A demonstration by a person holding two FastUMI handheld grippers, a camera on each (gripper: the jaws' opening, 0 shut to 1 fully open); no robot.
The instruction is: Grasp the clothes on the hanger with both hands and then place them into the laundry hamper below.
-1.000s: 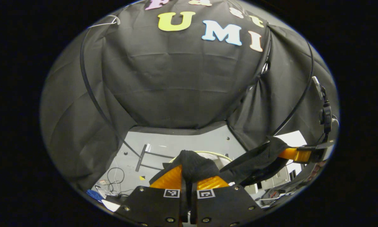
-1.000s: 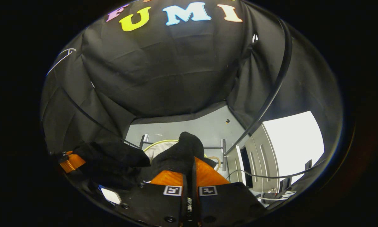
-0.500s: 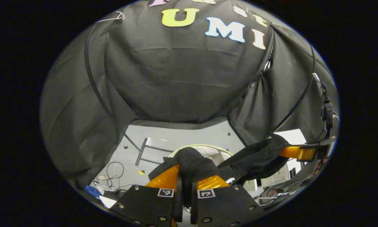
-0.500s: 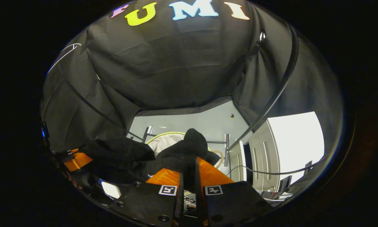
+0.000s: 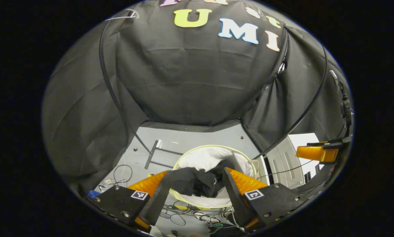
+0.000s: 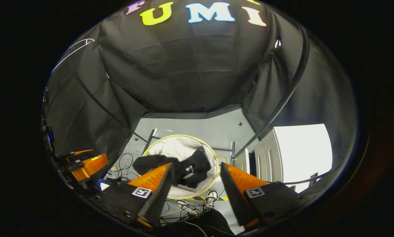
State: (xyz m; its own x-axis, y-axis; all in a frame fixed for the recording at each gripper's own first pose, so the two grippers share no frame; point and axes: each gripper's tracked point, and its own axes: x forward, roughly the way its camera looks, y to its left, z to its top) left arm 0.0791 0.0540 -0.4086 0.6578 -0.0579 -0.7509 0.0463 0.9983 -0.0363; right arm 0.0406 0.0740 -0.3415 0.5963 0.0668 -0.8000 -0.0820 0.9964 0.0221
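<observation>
The black garment [image 5: 193, 182] lies crumpled inside the round white laundry hamper [image 5: 213, 146] with a yellow-green rim, down on the grey floor. My left gripper [image 5: 196, 171] hangs open above it, holding nothing. In the right gripper view the same garment [image 6: 190, 168] sits in the hamper [image 6: 177, 136], one end reaching the left rim. My right gripper [image 6: 197, 165] is open above it, fingers spread wide and apart from the cloth. The right gripper [image 5: 315, 153] shows at the far right of the left gripper view, and the left gripper [image 6: 88, 165] at the far left of the right gripper view.
Black rack feet [image 5: 152, 158] rest on the floor behind the hamper, with loose cables [image 5: 121, 174] to the left. A white cabinet [image 6: 302, 154] stands to the right. A white wire hanger [image 6: 72, 52] hangs high up on the left. A person's shoes [image 6: 211, 197] are beside the hamper.
Both grippers were shut on the black garment, holding it stretched over the hamper. Both have opened, and the garment has dropped into the hamper.
</observation>
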